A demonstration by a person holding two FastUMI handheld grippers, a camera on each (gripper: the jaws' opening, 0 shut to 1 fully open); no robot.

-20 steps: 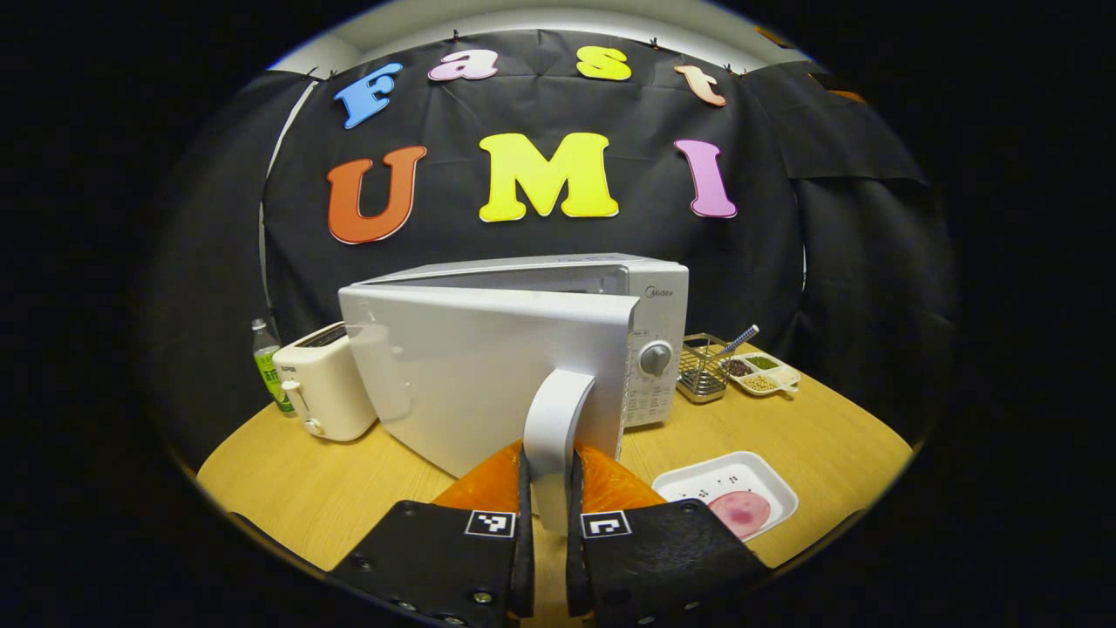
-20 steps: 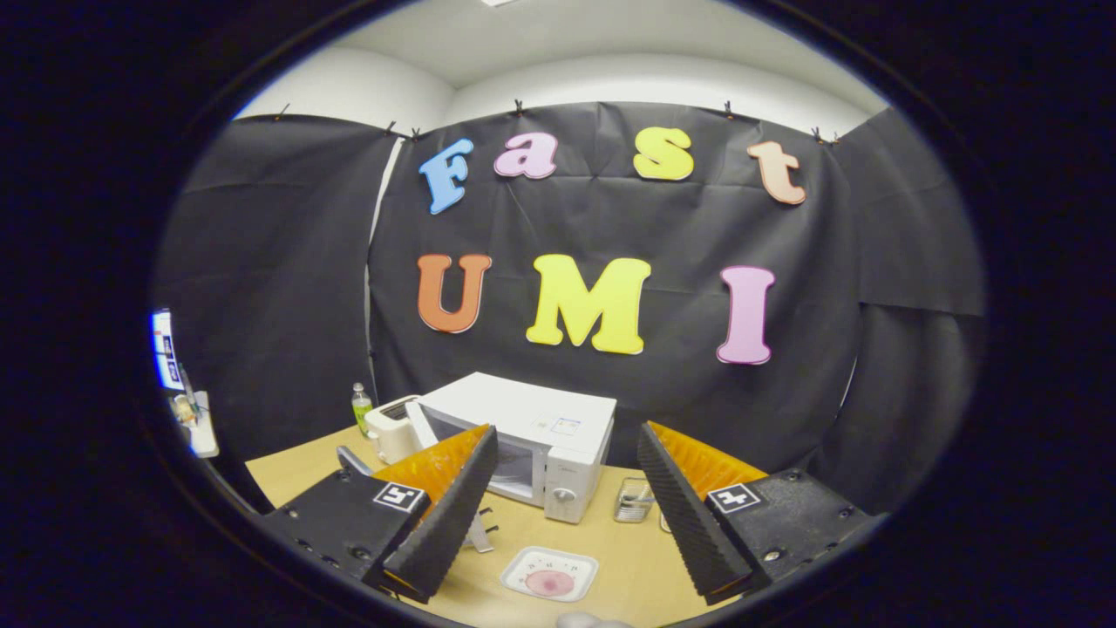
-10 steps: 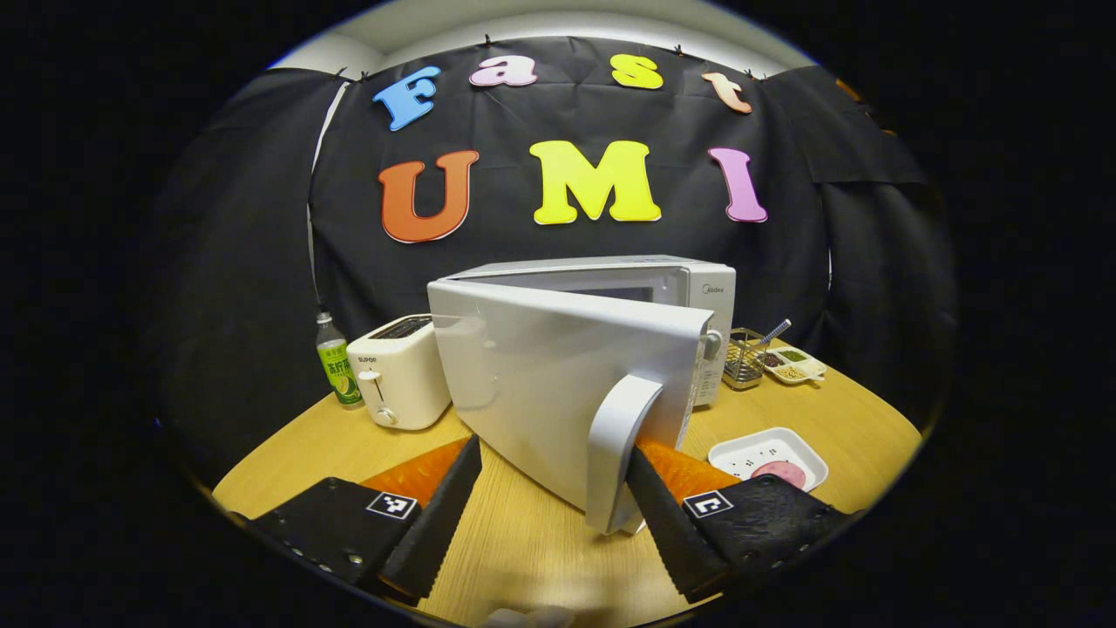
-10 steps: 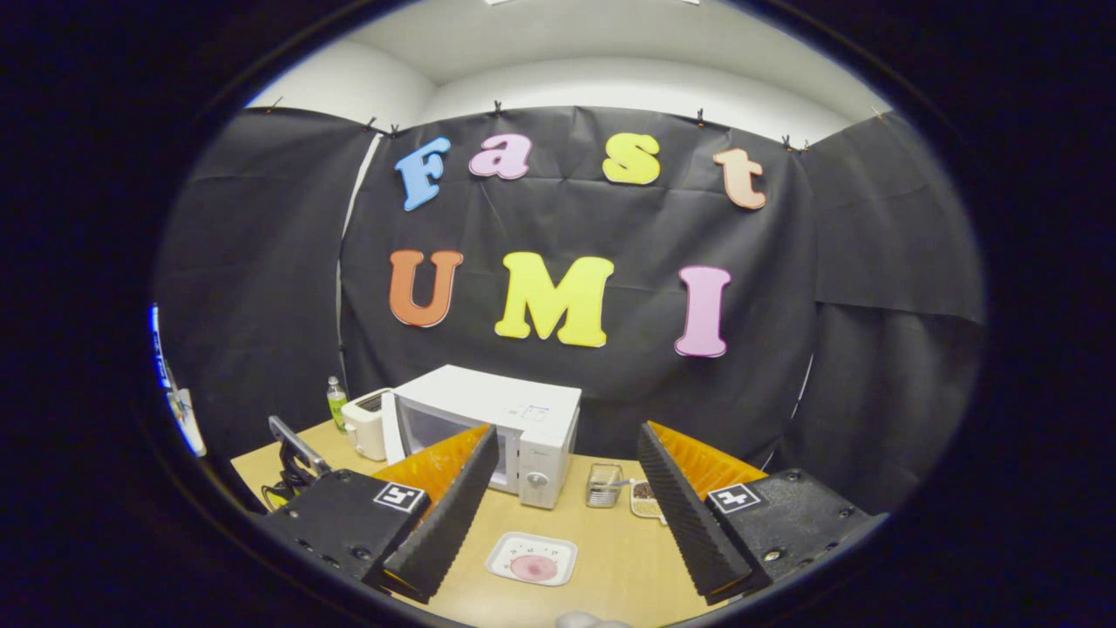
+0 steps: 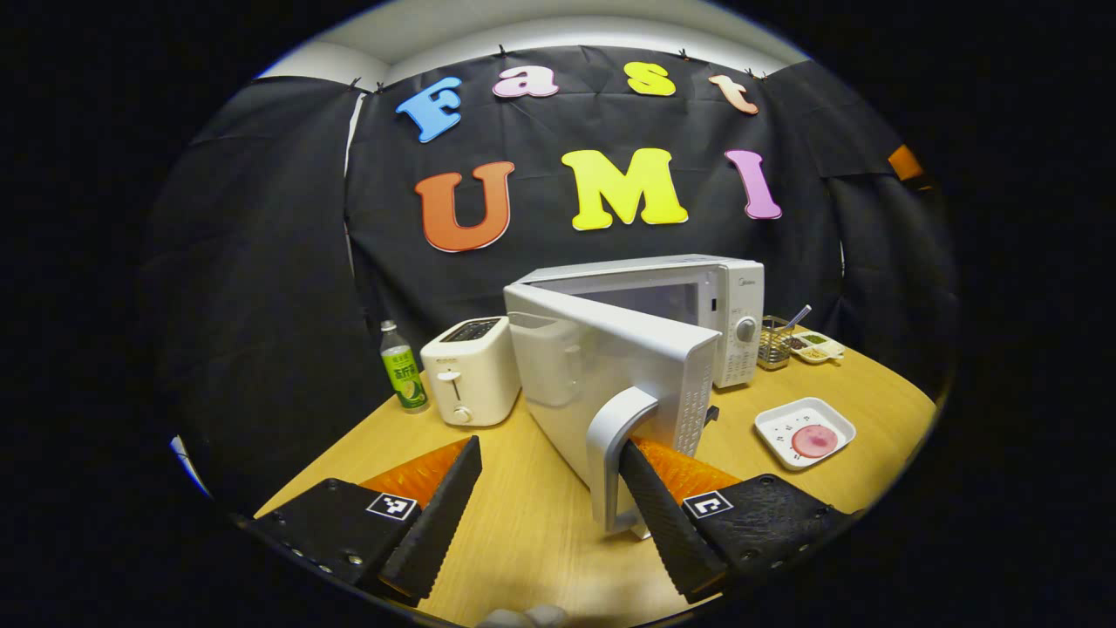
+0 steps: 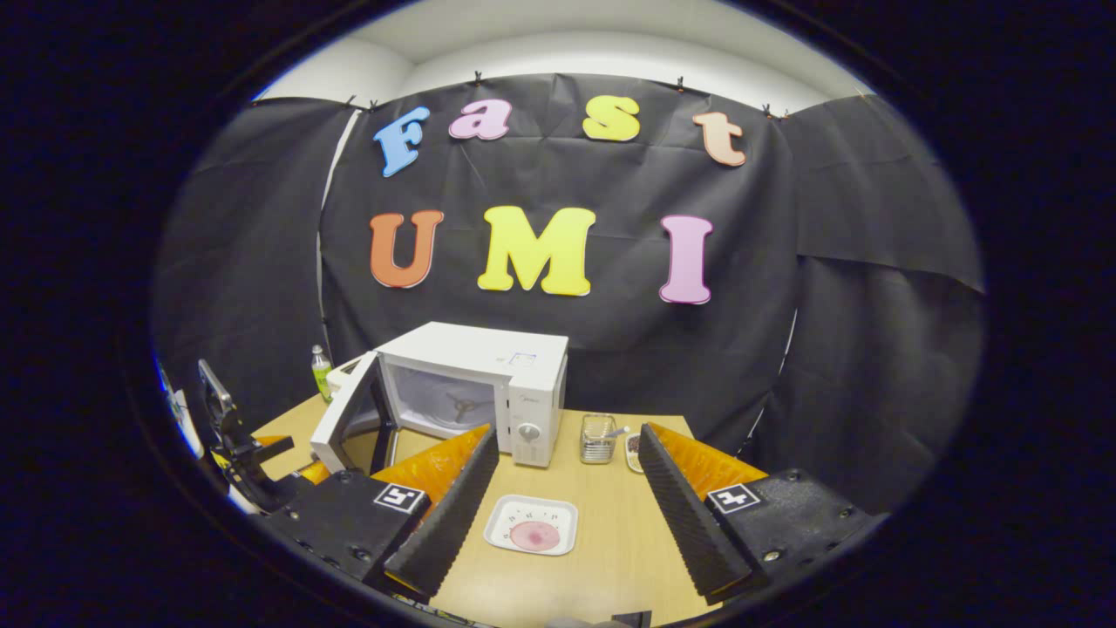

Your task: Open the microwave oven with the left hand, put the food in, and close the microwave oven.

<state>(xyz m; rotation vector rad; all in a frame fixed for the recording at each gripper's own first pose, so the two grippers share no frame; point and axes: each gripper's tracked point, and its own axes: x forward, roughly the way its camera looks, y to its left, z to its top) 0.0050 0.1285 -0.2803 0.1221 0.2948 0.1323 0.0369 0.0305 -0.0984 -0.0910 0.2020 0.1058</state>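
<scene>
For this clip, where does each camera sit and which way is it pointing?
Left gripper view: rides the left gripper, low by the table, facing the microwave's open door and its handle; own jaws apart.
Right gripper view: rides the right gripper, higher and farther back, facing the microwave front; own jaws apart, the left gripper off to the side.
Shared: microwave, toaster, bottle, white tray with pink food.

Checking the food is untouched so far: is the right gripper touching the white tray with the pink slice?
Apart. In the right gripper view the open right gripper hangs above the white tray, both fingers clear of it.
</scene>
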